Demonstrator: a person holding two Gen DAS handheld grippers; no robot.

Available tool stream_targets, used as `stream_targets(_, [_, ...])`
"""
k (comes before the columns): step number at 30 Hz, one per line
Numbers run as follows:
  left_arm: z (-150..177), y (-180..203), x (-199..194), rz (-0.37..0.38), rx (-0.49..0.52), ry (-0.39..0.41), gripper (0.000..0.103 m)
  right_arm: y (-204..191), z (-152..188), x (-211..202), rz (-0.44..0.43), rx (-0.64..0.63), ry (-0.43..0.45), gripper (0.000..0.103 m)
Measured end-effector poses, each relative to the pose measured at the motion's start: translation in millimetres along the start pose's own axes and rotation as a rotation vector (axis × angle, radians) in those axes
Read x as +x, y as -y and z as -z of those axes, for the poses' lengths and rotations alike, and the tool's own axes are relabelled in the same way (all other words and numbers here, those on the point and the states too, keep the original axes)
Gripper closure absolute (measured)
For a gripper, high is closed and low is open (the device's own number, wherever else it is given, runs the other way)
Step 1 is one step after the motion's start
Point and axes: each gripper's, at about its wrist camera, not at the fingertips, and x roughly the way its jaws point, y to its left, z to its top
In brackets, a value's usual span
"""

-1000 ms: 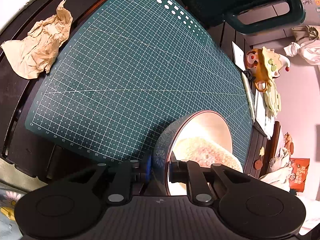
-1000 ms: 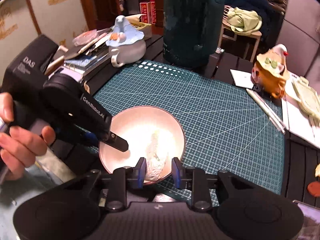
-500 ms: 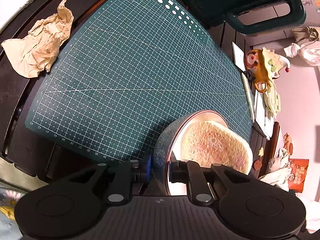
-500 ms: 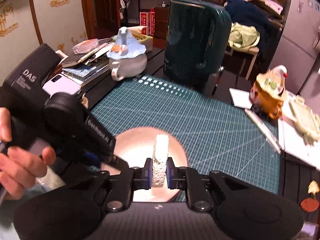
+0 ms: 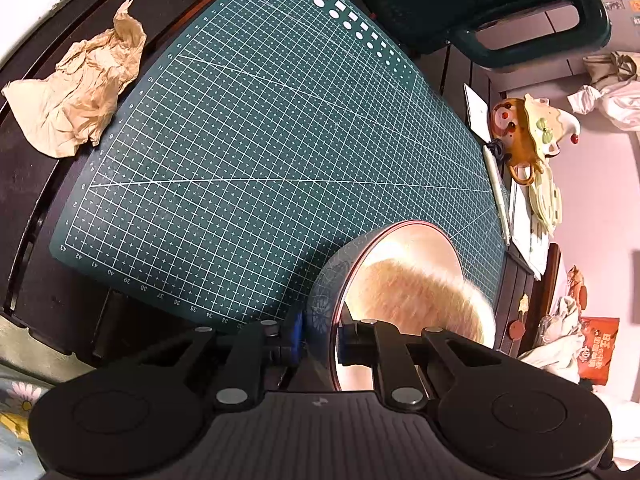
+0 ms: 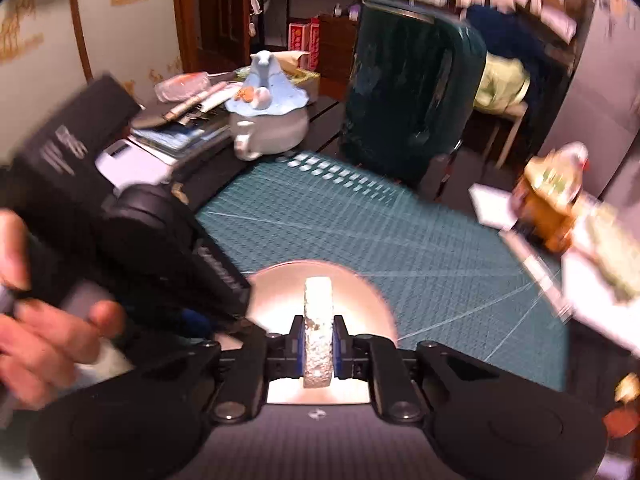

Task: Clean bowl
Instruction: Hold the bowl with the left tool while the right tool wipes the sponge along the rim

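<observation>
A bowl with a pale inside and a grey patterned outside stands on the green cutting mat. My left gripper is shut on the bowl's rim, one finger inside and one outside. My right gripper is shut on a white sponge, held upright over the bowl. In the left wrist view the sponge looks pale orange and blurred inside the bowl. The left gripper's body and the hand on it fill the left of the right wrist view.
A crumpled brown paper lies left of the mat. A dark green kettle stands behind the mat, with a blue-lidded mug to its left. An orange figurine, pens and papers lie along the mat's right edge.
My right gripper shut on the sponge, which lay loose in the bowl a second ago, and now moves it inside the bowl. The right wrist view is blurred. My left gripper stays on the rim.
</observation>
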Motion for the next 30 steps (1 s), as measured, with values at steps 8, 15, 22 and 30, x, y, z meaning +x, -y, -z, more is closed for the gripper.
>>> stream_targets(8, [-2.2, -1.8, 0.8, 0.008, -0.007, -0.004, 0.088, -14.0, -3.3, 14.9, 0.118, -0.159, -0.063, 0.092])
stream_targets(15, [-0.7, -2.6, 0.0, 0.011, -0.016, -0.005, 0.088, -21.0, -11.4, 0.3, 0.249, -0.311, -0.067, 0.092])
stream_targets(22, [-0.8, -3.9, -0.3, 0.012, -0.020, -0.006, 0.088, -24.3, -24.8, -28.5, 0.172, -0.299, -0.090, 0.091])
stream_targets(30, [-1.7, -2.1, -0.4, 0.009, -0.010, -0.005, 0.088, -22.6, -27.4, -2.1, 0.043, -0.194, -0.177, 0.091])
